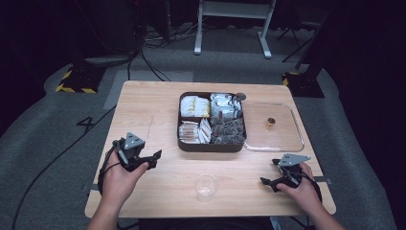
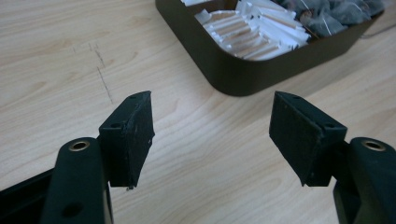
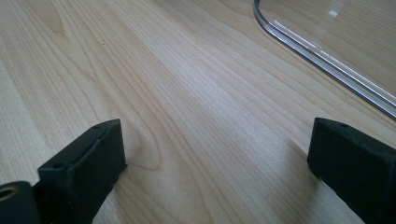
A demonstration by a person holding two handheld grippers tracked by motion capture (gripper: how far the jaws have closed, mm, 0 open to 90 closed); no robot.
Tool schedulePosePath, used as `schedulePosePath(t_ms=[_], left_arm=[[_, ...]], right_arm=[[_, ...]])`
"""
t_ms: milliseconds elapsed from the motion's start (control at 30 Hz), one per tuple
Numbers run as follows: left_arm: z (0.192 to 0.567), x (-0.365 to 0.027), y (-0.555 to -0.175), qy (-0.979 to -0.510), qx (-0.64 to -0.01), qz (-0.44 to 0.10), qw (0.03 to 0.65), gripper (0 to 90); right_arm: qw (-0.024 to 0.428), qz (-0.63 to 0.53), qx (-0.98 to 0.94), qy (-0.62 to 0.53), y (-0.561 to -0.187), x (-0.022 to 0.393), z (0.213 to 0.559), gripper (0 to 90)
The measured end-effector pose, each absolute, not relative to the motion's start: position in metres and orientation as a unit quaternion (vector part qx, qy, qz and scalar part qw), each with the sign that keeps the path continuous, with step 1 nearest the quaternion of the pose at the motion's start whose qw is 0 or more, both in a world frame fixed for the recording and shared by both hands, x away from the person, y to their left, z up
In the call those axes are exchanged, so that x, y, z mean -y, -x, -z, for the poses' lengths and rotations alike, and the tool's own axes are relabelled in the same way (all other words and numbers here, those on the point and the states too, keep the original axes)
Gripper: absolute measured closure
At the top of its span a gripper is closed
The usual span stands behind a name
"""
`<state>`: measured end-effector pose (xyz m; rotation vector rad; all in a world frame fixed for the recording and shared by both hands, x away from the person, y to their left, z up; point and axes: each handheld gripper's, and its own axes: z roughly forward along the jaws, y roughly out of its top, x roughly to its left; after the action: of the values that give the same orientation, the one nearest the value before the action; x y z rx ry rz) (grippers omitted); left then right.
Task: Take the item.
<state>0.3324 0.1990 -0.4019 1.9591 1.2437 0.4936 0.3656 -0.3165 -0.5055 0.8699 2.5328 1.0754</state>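
A dark brown box with compartments of packets and tea bags sits mid-table; its corner holds white sachets in the left gripper view. A clear lid with a small brown knob lies flat to the box's right, its rim showing in the right gripper view. An empty clear plastic cup stands near the front edge. My left gripper rests open on the table left of the box, jaws wide apart, nothing between them. My right gripper rests open at front right.
The wooden table stands on grey carpet with cables, yellow-black marked stand bases and a white frame behind. Bare wood lies on the left side and between the two grippers around the cup.
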Motion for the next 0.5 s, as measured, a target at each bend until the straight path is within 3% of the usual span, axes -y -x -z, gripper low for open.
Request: schedulePosePath(t_ms=[500], left_arm=[[0.359, -0.15, -0.376, -0.771, -0.472, -0.204, 0.376, 31.5]], right_arm=[[0.128, -0.368, -0.871, -0.298, -0.366, 0.317, 0.505, 4.2]])
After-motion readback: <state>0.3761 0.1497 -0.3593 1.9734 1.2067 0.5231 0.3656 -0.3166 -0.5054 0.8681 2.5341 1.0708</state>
